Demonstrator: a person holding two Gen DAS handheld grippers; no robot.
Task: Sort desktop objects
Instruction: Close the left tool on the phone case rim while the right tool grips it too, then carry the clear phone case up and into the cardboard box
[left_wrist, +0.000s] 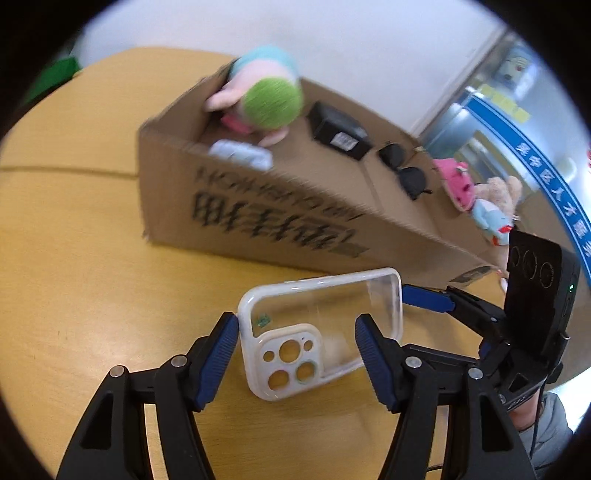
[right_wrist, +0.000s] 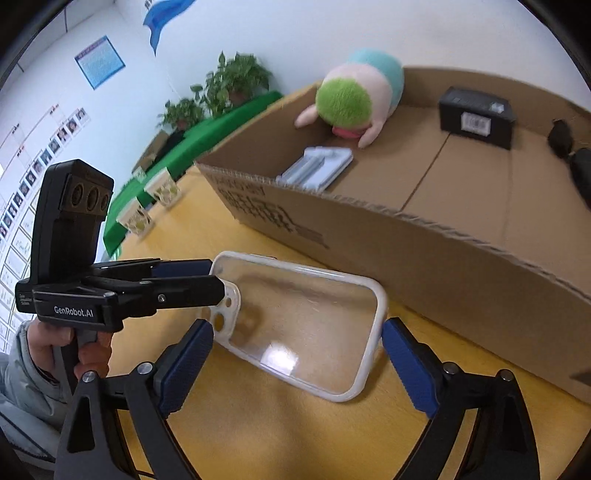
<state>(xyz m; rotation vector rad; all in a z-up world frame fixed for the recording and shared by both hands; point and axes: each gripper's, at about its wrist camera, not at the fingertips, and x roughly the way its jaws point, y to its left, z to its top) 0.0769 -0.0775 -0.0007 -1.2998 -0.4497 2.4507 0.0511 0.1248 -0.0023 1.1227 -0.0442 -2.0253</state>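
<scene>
A clear phone case (left_wrist: 320, 332) with a white rim lies on the wooden table (left_wrist: 74, 258). My left gripper (left_wrist: 297, 332) is open, with its blue pads (left_wrist: 221, 354) on either side of the case's camera end. My right gripper (right_wrist: 297, 354) is open around the case's other end (right_wrist: 306, 325); the left gripper shows there too (right_wrist: 207, 273), at the case's camera end. Behind stands an open cardboard box (left_wrist: 258, 214) holding a plush toy (left_wrist: 258, 92), a black box (left_wrist: 338, 131), sunglasses (left_wrist: 404, 170), a pale flat item (left_wrist: 242, 153) and small plush figures (left_wrist: 480, 199).
The cardboard box (right_wrist: 443, 266) fills the table behind the case. Two paper cups (right_wrist: 147, 206) stand at the table's far left edge. A green-covered table with potted plants (right_wrist: 229, 85) lies beyond. My right gripper's body (left_wrist: 532, 295) is to the right of the case.
</scene>
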